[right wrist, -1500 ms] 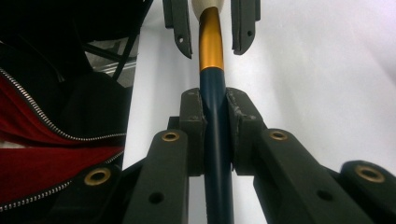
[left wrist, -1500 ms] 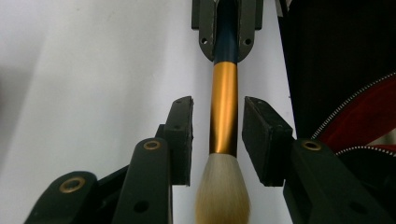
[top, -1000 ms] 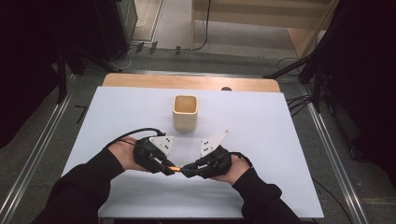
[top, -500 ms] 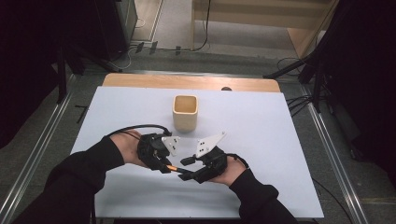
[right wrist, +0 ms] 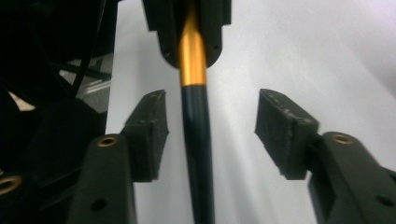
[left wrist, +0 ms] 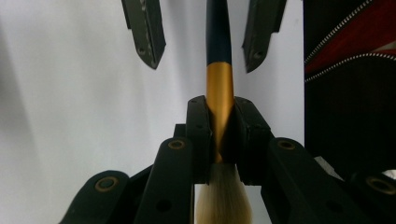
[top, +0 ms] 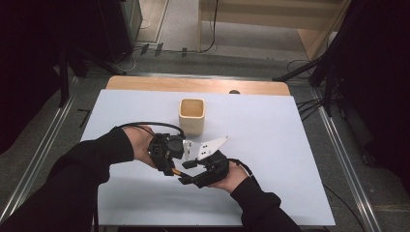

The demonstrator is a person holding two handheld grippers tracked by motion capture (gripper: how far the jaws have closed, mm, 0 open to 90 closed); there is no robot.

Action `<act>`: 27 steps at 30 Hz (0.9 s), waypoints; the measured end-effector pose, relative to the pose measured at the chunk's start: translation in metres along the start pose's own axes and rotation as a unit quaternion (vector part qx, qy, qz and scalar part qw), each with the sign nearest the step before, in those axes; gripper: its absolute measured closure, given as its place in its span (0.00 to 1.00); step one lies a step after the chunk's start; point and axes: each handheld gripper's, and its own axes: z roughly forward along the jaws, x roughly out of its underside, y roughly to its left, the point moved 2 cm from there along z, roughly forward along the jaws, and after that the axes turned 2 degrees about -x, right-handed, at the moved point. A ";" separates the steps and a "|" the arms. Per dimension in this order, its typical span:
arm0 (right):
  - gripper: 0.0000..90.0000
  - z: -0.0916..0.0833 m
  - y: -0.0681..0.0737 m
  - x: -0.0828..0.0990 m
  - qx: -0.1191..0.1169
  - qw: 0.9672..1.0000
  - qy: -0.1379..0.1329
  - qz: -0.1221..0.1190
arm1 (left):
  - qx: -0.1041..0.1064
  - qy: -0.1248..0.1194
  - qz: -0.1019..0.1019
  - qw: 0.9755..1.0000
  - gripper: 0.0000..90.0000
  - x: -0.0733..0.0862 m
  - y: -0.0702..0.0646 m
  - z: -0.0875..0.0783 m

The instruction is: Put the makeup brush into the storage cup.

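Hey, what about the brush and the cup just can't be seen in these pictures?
- Brush handle's far end: cut off by the top edge in the left gripper view, by the bottom edge in the right gripper view.
- Bristle tip: cut off at the left gripper view's bottom edge.
- Cup contents: high view too small, inside shadowed.

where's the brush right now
The brush is clamped at its gold ferrule by the left gripper, just in front of the wooden cup; its dark handle runs between the right gripper's open jaws.
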 end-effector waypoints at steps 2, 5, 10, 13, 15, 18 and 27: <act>0.58 0.002 -0.001 0.000 -0.003 1.000 -0.003 0.004 | 0.003 0.002 0.002 1.000 0.88 0.000 0.001 0.001; 0.64 0.005 -0.001 -0.001 -0.003 1.000 -0.005 0.005 | 0.006 0.011 0.000 1.000 0.88 0.000 0.002 0.002; 0.79 0.011 0.001 0.000 -0.013 1.000 0.003 0.006 | 0.007 0.011 -0.006 1.000 0.88 -0.001 0.002 0.005; 0.85 0.013 0.002 -0.001 -0.018 1.000 0.006 0.002 | 0.010 0.020 -0.001 1.000 0.88 0.000 0.003 0.006; 0.86 0.014 0.003 -0.001 -0.022 1.000 0.010 0.003 | 0.012 0.017 0.000 1.000 0.88 0.000 0.002 0.007; 0.87 0.014 0.004 -0.001 -0.024 1.000 0.012 -0.012 | 0.015 0.021 0.006 1.000 0.88 0.000 0.002 0.006; 0.88 0.009 0.004 -0.002 -0.023 1.000 0.008 -0.005 | 0.034 -0.037 -0.016 0.999 0.57 0.006 0.006 0.001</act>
